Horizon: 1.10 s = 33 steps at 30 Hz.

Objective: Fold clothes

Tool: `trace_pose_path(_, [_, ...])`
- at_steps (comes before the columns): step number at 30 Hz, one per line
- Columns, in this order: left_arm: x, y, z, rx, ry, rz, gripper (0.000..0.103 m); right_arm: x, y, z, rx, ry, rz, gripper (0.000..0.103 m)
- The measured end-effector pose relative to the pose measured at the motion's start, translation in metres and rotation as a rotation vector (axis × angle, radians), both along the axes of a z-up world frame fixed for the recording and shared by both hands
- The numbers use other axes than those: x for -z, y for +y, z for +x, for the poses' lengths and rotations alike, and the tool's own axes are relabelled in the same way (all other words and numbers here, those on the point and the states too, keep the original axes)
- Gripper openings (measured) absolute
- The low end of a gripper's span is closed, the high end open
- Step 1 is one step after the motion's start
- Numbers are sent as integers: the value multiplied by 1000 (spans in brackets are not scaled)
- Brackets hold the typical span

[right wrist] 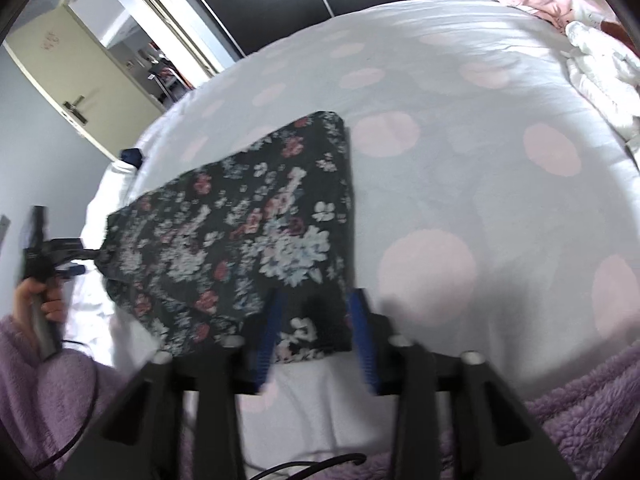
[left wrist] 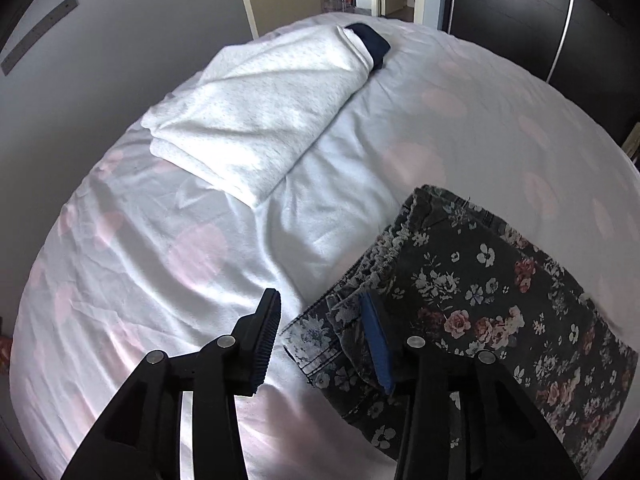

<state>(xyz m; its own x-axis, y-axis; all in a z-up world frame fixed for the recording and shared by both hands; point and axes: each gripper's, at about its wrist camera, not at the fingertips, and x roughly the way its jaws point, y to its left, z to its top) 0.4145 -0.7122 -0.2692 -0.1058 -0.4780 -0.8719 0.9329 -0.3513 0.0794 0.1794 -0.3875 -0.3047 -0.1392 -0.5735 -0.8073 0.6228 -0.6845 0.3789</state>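
Observation:
A dark floral garment (left wrist: 480, 304) lies folded on the white bed sheet (left wrist: 168, 264) with pale pink dots. My left gripper (left wrist: 322, 338) is open at the garment's near left corner; its blue-padded right finger (left wrist: 376, 344) rests on the denim-like hem and its left finger (left wrist: 266, 340) is over bare sheet. In the right wrist view the same garment (right wrist: 240, 232) spreads ahead, and my right gripper (right wrist: 318, 336) stands open with the garment's near corner between its blue pads. The left gripper (right wrist: 76, 258) shows there at the garment's left edge, held by a hand (right wrist: 34, 300).
A folded white speckled garment (left wrist: 256, 120) wrapped around a navy piece (left wrist: 370, 42) lies farther back on the bed. White and pink clothes (right wrist: 596, 68) are piled at the bed's far right. A purple fleece sleeve (right wrist: 48, 396), a door (right wrist: 92, 76) and a dark wardrobe (left wrist: 520, 12) surround the bed.

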Motion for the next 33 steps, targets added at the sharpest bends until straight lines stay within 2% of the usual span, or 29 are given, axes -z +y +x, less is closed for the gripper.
trace_pose_path(2, [-6,6,0,31,46,8,44,0,-5,-2,-6,3,2,19])
trace_pose_path(4, [-9,11,-3,84,97,38,44,-2,-11,-4,-15,4,-7,18])
trace_pose_path(6, [-4,19,-13,159,111,92,44,-3,-20,-9,-35,-2,-30,18])
trace_pose_path(9, [6,32,-35,261,69,151,45,-1,-34,-16,-57,-11,-49,18])
trace_pose_path(14, [32,40,-63,343,-20,237,46,29,-44,-27,-61,-95,25,18])
trace_pose_path(17, [52,42,-75,364,-91,297,47,46,-47,-33,-42,-136,81,10])
trace_pose_path(18, [56,42,-77,364,-107,308,47,51,-46,-35,-26,-148,96,2])
trace_pose_path(22, [60,44,-82,380,-91,330,48,59,-40,-42,5,-204,79,0])
trace_pose_path(25, [62,46,-86,393,-76,345,49,57,-39,-41,5,-204,78,0])
trace_pose_path(26, [63,47,-87,398,-71,350,51,57,-38,-41,5,-203,79,0])
trace_pose_path(27, [64,48,-88,402,-66,355,60,56,-38,-41,5,-202,80,0])
trace_pose_path(28, [64,48,-89,407,-60,360,83,56,-38,-41,5,-201,81,0])
trace_pose_path(29, [65,49,-90,411,-55,365,93,55,-37,-41,5,-201,82,0])
trace_pose_path(33, [68,51,-95,429,-35,385,95,56,-41,-40,2,-194,98,0])
